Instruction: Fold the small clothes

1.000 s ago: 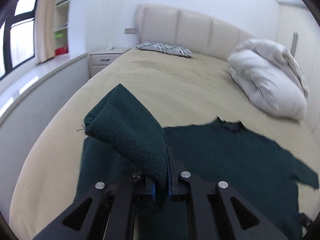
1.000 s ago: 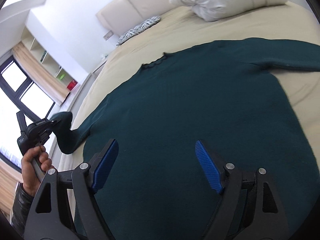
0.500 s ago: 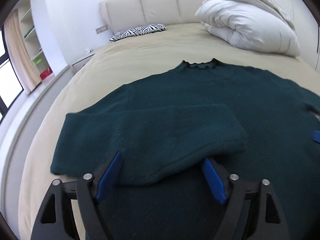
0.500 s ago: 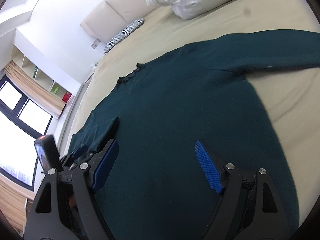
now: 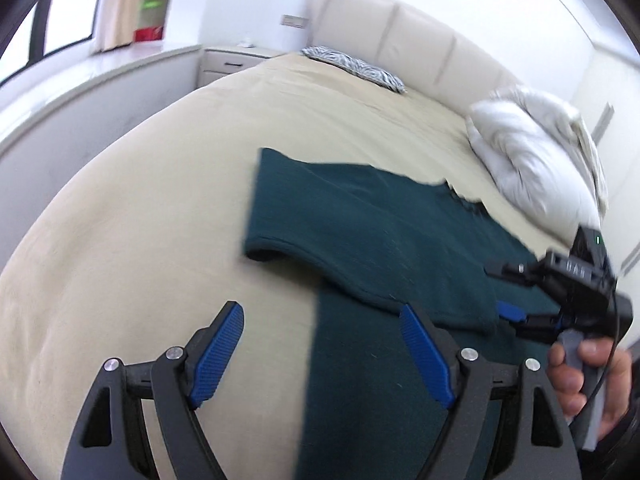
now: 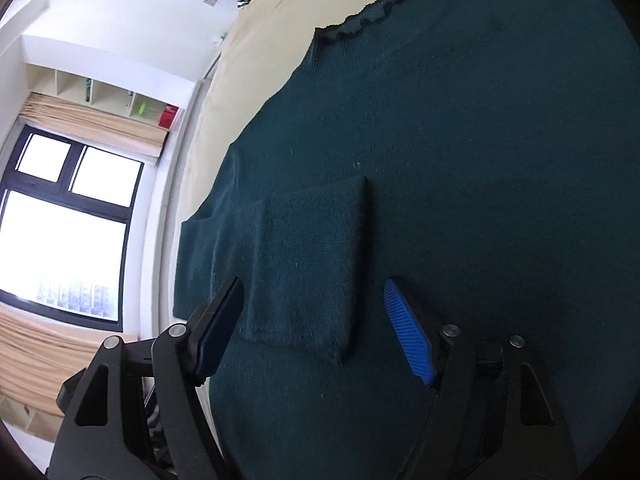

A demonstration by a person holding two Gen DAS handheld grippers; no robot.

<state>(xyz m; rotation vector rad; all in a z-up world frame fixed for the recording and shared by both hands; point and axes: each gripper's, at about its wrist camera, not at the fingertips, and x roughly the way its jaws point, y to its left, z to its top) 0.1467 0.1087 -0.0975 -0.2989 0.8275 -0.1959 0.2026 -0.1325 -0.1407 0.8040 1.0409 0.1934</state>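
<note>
Dark green knit, the sweater [image 6: 460,140] lies flat on the beige bed [image 5: 140,220], its frilled collar [image 6: 360,20] far ahead of the right gripper [image 6: 314,326]. One sleeve [image 6: 304,264] is folded in across the body, and its cuff end rests directly ahead of that gripper, between the two wide-apart blue pads, which hold nothing. In the left wrist view the same sleeve [image 5: 360,240] lies ahead and to the right of the left gripper [image 5: 322,354], whose jaws also stand apart and empty; the left pad hangs over bare bed, the right pad over the sweater's side edge. Further right of the left gripper, the right gripper [image 5: 516,312] hovers low over the sweater by the sleeve's cuff, its grey handle in the person's right hand [image 5: 588,380]. Beyond the sweater, a white duvet [image 5: 536,160] is heaped ahead and to the right, and a zebra-print pillow [image 5: 356,68] lies by the padded headboard [image 5: 420,48].
</note>
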